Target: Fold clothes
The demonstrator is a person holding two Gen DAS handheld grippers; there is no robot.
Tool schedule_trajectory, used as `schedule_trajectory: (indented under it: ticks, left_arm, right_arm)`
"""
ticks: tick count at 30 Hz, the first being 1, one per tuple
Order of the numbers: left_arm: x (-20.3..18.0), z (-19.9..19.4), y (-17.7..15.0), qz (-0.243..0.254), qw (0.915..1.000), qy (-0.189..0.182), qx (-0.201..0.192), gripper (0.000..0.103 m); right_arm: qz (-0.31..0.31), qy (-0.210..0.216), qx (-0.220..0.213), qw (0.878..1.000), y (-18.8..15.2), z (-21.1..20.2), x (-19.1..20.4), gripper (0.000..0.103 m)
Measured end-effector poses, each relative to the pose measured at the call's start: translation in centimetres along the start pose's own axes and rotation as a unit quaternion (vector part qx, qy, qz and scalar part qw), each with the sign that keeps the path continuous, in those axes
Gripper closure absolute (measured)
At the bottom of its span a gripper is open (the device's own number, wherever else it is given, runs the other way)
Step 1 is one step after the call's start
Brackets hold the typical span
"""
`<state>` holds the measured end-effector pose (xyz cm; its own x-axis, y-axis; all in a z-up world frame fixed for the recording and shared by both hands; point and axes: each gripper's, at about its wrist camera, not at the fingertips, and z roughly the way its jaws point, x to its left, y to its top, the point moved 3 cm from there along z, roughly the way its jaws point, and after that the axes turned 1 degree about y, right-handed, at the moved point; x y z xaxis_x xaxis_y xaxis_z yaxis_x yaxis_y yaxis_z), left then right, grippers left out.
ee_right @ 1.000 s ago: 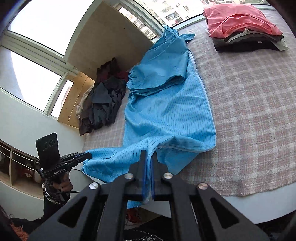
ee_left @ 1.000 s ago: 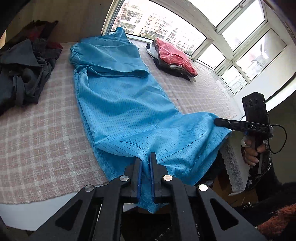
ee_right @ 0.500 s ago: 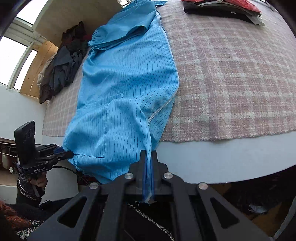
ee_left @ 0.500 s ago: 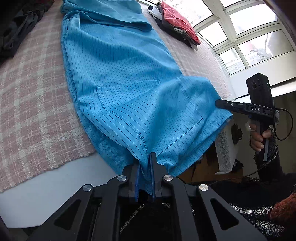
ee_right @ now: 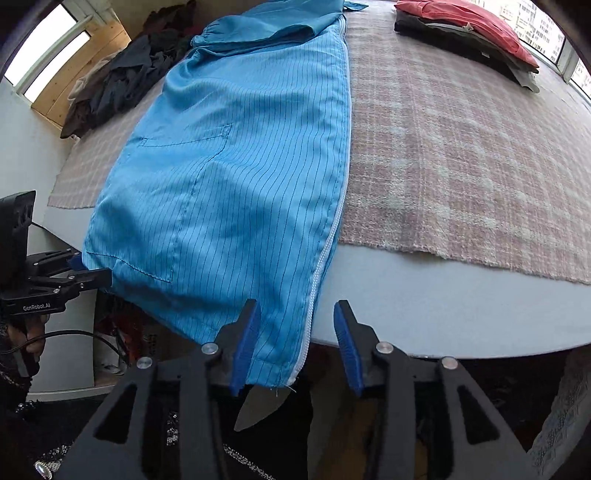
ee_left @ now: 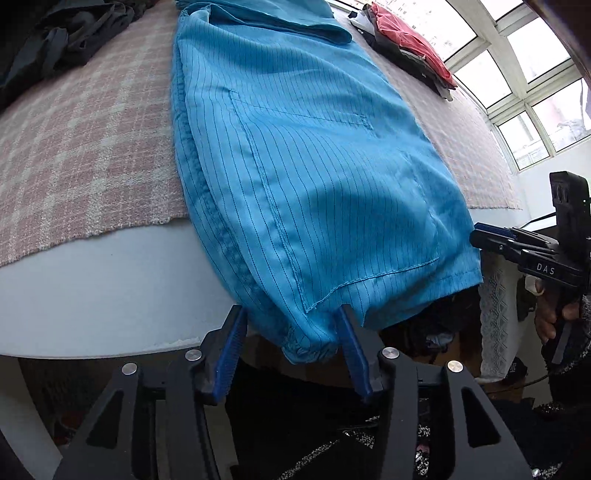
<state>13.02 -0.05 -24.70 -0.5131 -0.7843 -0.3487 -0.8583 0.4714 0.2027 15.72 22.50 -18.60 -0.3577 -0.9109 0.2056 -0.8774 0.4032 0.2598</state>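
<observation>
The left gripper [ee_left: 291,350] stands partly open, its jaws having just been spreading; the bunched hem corner of the blue striped garment [ee_left: 295,177] hangs between its 2 blue pads [ee_left: 229,354], brushing the right-hand pad but not pinched. The right gripper [ee_right: 295,343] is likewise partly open after just widening, with the garment's zipper-edge corner hanging loose between its fingers, lying against the left pad and free of the other. Each gripper also shows in the other's view, at the opposite hem corner.

The garment lies flat on the pink plaid blanket [ee_right: 461,155], its long axis running from the near bed edge [ee_left: 110,280] away toward the far side; hem end nearest, drooping over that edge, folded sleeve and collar end farthest. Its white zipper runs along the side facing the bare blanket.

Beyond the garment's zipper side sits a folded stack [ee_right: 469,33] topped in red. On the garment's other side lies a heap of dark clothes [ee_right: 122,81].
</observation>
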Motion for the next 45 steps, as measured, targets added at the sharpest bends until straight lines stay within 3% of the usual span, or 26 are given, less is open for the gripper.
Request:
schedule_trajectory:
  ticks: [3, 4, 5, 6, 7, 9, 13, 19, 22, 26, 28, 31, 35, 42, 44, 45]
  left_arm:
    - [-0.5, 0.1, -0.1, 0.002, 1.0, 0.003, -0.009, 0.057]
    - [-0.4, 0.1, 0.0, -0.004, 0.9999, -0.002, -0.011, 0.062]
    - [-0.4, 0.1, 0.1, -0.008, 0.9999, -0.005, -0.012, 0.076]
    - [-0.5, 0.1, 0.1, -0.009, 0.9999, -0.006, -0.012, 0.082]
    - [-0.5, 0.1, 0.1, -0.006, 0.9999, -0.004, -0.013, 0.084]
    - [-0.7, 0.1, 0.3, 0.007, 0.9999, -0.002, -0.015, 0.089]
    - [-0.8, -1.2, 0.4, 0.014, 0.9995, -0.015, -0.024, 0.094]
    - [-0.6, -7.2, 2.1, -0.007, 0.9953, -0.073, -0.064, 0.094]
    - [0.0, -10.1, 4.9, 0.007, 0.9927, -0.091, -0.079, 0.094]
    - [0.6, -11.7, 11.0, 0.046, 0.9907, -0.087, -0.094, 0.094]
    - [1.3, -11.2, 13.9, 0.055, 0.9907, -0.091, -0.085, 0.094]
    - [2.3, -10.5, 17.4, 0.07, 0.9907, -0.094, -0.068, 0.094]
    - [2.4, -9.0, 15.1, 0.078, 0.9909, -0.109, -0.018, 0.094]
    - [2.7, -4.5, 6.3, 0.032, 0.99, -0.127, 0.052, 0.095]
    - [2.5, -3.2, 4.3, 0.017, 0.9893, -0.132, 0.06, 0.093]
    - [2.3, -2.6, 3.3, 0.01, 0.9886, -0.137, 0.063, 0.093]
  right_arm:
    - [-0.027, -0.004, -0.002, 1.0, -0.6, 0.4, 0.8, 0.062]
    - [-0.033, -0.004, 0.0, 0.999, -0.7, 0.6, 0.9, 0.062]
    - [-0.041, -0.002, 0.002, 0.999, -0.8, 0.7, 1.2, 0.063]
    - [-0.049, 0.0, 0.004, 0.999, -0.9, 0.9, 1.5, 0.074]
    - [-0.057, 0.003, 0.005, 0.998, -1.0, 1.0, 1.8, 0.092]
    - [-0.058, 0.026, 0.001, 0.998, -0.7, 0.5, 1.9, 0.097]
    - [-0.008, 0.094, -0.017, 0.995, 0.3, -2.4, 0.8, 0.099]
    - [0.052, 0.182, -0.072, 0.979, 4.3, -8.6, -0.3, 0.099]
    - [0.069, 0.205, -0.101, 0.971, 8.7, -9.8, -0.5, 0.099]
    - [0.09, 0.194, -0.121, 0.969, 15.3, -9.1, -0.5, 0.1]
    - [0.095, 0.185, -0.116, 0.971, 16.5, -8.9, -0.5, 0.1]
    - [0.095, 0.178, -0.1, 0.974, 15.7, -8.6, -0.5, 0.1]
    - [0.119, 0.177, -0.063, 0.975, 12.6, -7.3, -1.0, 0.1]
    - [0.082, 0.08, 0.009, 0.993, 6.6, -4.0, -1.4, 0.099]
    - [0.07, 0.054, 0.028, 0.996, 4.9, -3.0, -1.5, 0.097]
    - [0.077, 0.064, 0.033, 0.994, 4.3, -2.6, -1.6, 0.091]
